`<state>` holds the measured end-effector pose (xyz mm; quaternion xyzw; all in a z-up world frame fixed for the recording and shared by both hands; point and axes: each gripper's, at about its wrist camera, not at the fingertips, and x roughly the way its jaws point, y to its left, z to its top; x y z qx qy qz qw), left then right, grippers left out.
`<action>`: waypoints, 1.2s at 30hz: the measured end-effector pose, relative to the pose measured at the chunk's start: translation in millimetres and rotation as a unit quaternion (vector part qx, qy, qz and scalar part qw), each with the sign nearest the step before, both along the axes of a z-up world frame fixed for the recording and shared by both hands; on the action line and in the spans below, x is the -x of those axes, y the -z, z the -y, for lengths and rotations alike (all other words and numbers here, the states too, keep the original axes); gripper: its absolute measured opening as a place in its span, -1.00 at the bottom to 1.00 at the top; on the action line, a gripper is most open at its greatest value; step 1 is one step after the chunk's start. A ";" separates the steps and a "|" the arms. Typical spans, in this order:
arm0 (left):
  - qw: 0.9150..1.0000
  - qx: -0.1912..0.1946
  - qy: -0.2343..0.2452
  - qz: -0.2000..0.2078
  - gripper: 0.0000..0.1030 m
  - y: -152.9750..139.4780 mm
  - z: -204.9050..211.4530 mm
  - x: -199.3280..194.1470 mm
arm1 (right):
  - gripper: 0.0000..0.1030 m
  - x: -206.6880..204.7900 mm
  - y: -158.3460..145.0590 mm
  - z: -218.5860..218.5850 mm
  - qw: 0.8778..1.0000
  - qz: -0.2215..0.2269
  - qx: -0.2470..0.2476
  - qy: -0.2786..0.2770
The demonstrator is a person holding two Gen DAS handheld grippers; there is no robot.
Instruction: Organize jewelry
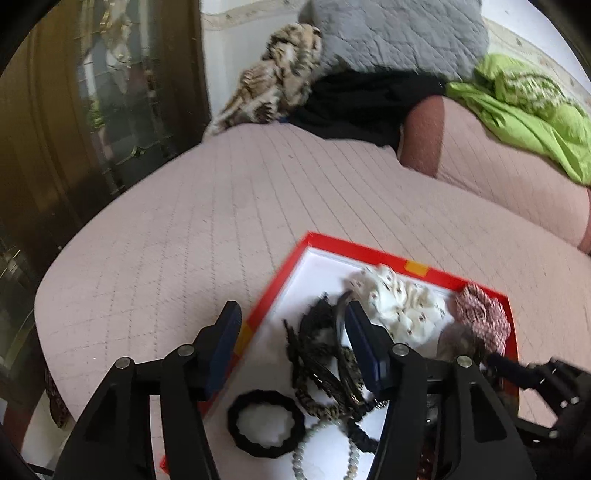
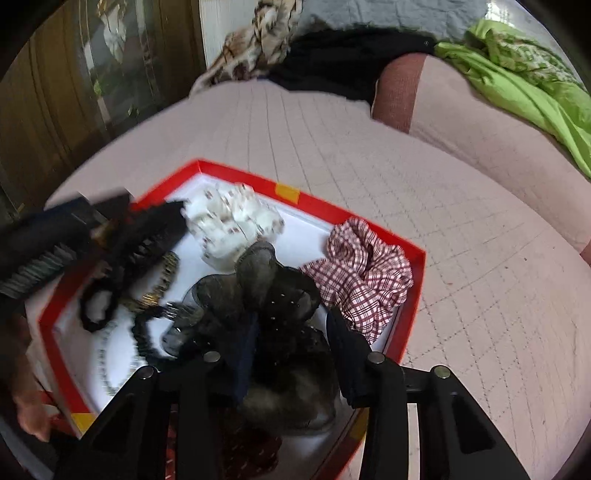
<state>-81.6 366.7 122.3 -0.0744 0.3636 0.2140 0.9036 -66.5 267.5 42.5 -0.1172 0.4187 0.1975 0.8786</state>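
the left gripper hangs spread and empty over the red-rimmed white cardboard tray, low in frame, likely choosing. the right gripper straddles a dark sheer studded scrunchie; whether it pinches, i cannot tell.

The pale green beaded bracelet runs off the bottom edge in the left wrist view, and motion blurs the dark grey sheer scrunchie, hiding whether the right gripper presses it.

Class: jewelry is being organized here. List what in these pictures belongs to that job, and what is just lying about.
Belongs: red tray, white scrunchie, checked scrunchie, black hair tie, bead bracelet.

Lying about: green cloth, grey quilt, patterned scarf.
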 end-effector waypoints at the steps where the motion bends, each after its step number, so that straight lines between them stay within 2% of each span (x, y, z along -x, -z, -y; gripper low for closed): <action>1: 1.000 -0.003 -0.006 0.007 0.21 -2.5 -0.9 1.8 | -0.20 -1.4 1.4 1.0 1.000 -0.006 -0.003 -0.001; 4: 0.999 -0.017 -0.025 0.028 0.46 -9.7 -2.8 7.6 | -0.20 3.1 -7.7 10.5 1.000 -0.002 -0.030 -0.001; 10: 0.993 -0.081 -0.053 0.070 0.81 -24.7 8.3 18.7 | -0.15 24.9 -35.0 33.1 0.998 0.017 -0.066 0.002; 13: 0.986 -0.121 -0.074 0.083 0.91 -31.3 17.8 24.8 | -0.14 36.5 -41.0 42.7 0.997 0.021 -0.069 0.004; 15: 0.985 -0.128 -0.067 0.093 0.91 -35.3 25.1 29.1 | -0.07 44.9 -43.6 51.2 0.997 0.025 -0.072 0.010; 22: 0.989 -0.104 -0.045 0.094 0.91 -41.0 54.3 46.8 | -0.02 76.9 -42.8 89.6 0.997 0.029 -0.058 0.033; 27: 0.993 -0.085 -0.029 0.078 0.91 -40.9 88.8 66.3 | 0.01 97.5 -41.9 121.6 0.997 0.031 -0.049 0.050; 32: 0.993 -0.076 -0.019 0.088 0.91 -52.8 123.1 97.5 | 0.11 118.2 -46.2 148.1 0.996 0.048 -0.042 0.061; 36: 0.993 -0.045 -0.018 0.104 0.93 -63.2 141.6 117.9 | 0.16 134.5 -48.2 167.4 0.995 0.061 -0.043 0.068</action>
